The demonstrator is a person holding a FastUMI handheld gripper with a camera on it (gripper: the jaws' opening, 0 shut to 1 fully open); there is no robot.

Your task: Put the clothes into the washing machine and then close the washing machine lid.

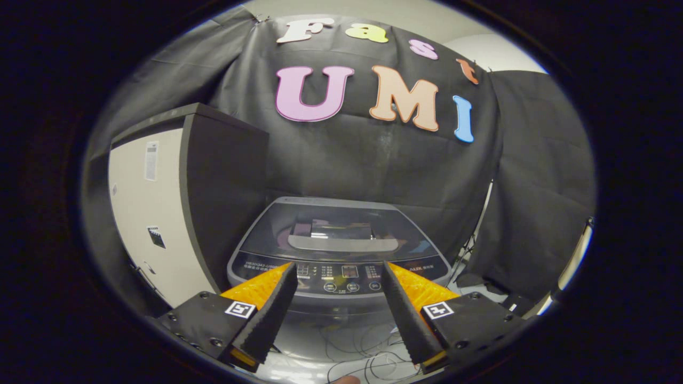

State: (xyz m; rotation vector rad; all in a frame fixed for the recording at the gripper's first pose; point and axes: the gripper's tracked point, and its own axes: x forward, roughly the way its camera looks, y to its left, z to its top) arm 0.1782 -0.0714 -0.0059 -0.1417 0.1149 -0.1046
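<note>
Gripper view: washing machine [339,242] (lid down) just beyond spread, empty fingers [277,288].

floor [299,368]: pale | on it: washing machine [339,250], loose cables [368,354], cabinet [176,208] beside machine

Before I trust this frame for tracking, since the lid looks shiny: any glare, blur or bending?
Gripper view: a reflection sits on the washing machine lid; fisheye bends the cabinet at its side; the control panel is too small to read; the open gripper looks sharp.
</note>
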